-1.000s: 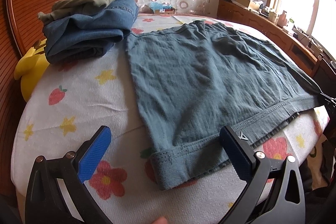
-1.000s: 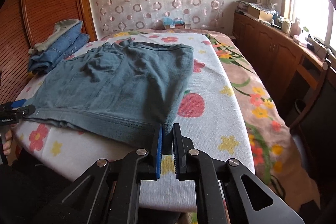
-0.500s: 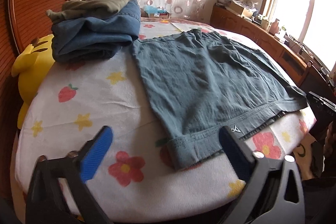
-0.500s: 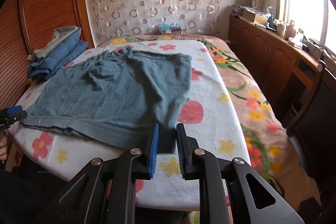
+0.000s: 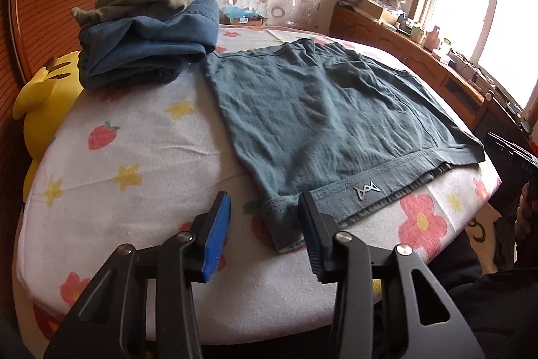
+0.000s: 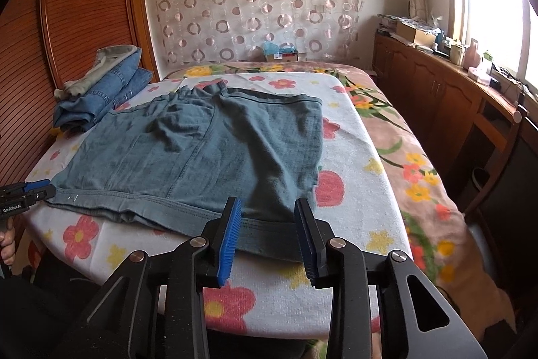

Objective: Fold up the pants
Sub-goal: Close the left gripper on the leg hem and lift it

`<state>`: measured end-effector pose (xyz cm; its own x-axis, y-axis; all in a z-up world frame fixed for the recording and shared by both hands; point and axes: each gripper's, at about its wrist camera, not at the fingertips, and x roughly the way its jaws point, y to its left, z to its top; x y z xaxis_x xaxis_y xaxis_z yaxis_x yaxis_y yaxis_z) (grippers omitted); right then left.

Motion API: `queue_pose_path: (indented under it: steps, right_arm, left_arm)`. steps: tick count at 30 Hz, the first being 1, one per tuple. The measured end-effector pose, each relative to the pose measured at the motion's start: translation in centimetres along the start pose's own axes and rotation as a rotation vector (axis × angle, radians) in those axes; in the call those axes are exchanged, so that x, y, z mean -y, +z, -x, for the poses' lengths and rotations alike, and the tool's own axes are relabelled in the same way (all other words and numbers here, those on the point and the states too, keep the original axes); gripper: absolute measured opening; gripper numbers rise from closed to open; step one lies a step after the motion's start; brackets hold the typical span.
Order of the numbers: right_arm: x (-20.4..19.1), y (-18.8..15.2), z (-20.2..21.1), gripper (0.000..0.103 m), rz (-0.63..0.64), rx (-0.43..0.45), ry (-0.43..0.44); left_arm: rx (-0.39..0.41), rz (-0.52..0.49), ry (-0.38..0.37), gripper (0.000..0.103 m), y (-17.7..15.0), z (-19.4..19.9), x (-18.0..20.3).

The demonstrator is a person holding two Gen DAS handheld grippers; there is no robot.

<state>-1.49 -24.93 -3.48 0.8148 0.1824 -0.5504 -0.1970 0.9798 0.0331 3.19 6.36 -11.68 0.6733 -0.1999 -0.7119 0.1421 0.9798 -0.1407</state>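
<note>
Gripper (image 6: 265, 238) over floral bed (image 6: 353, 191).

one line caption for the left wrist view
Open left gripper at the corner of grey-green pants spread on a bed.

Flower-print bed (image 6: 349, 157) under flat teal pants (image 6: 208, 157) and folded clothes stack (image 5: 148, 49).

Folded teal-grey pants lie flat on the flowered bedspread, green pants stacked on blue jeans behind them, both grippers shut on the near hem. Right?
Not quite. Neither the left gripper nor the right gripper is shut: each wrist view shows the jaws apart, with the hem of the teal-grey pants between unpressed. The rest stands.
</note>
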Motion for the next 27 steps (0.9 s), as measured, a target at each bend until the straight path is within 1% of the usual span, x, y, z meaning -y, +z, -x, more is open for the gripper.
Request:
queue_pose_path:
  steps: [1,3,4,5,14,16,18,21,27]
  right_arm:
    - [-0.1,0.0,0.0,0.035,0.0,-0.001,-0.001]
    - [-0.1,0.0,-0.1,0.035,-0.001,-0.005,-0.001]
    - [-0.1,0.1,-0.2,0.035,-0.001,-0.007,-0.001]
    - [-0.2,0.1,-0.3,0.035,0.0,-0.01,-0.002]
    - [-0.1,-0.1,-1.4,0.037,-0.012,-0.027,0.032]
    - [-0.1,-0.2,-1.8,0.044,-0.015,-0.033,0.04]
    - [-0.2,-0.2,-1.9,0.046,-0.016,-0.033,0.045]
    - [-0.3,-0.1,-2.1,0.048,-0.015,-0.029,0.051]
    - [-0.2,-0.4,-2.4,0.049,-0.023,-0.028,0.049]
  left_arm:
    - [0.0,-0.005,-0.002,0.038,0.0,0.0,0.1]
    - [0.0,-0.016,-0.013,0.029,0.1,-0.2,0.4]
    - [0.002,-0.021,-0.027,0.017,0.1,-0.2,0.4]
    - [0.011,-0.025,-0.026,0.016,0.1,-0.1,0.6]
    - [0.034,-0.041,-0.028,0.012,1.5,0.4,1.5]
    - [0.042,-0.046,-0.035,0.012,1.9,0.6,2.0]
    - [0.047,-0.059,-0.049,0.01,2.4,0.8,2.4]
    - [0.055,-0.101,-0.065,0.01,3.4,0.8,4.0]
    - [0.086,-0.186,-0.131,0.009,5.9,1.0,7.9]
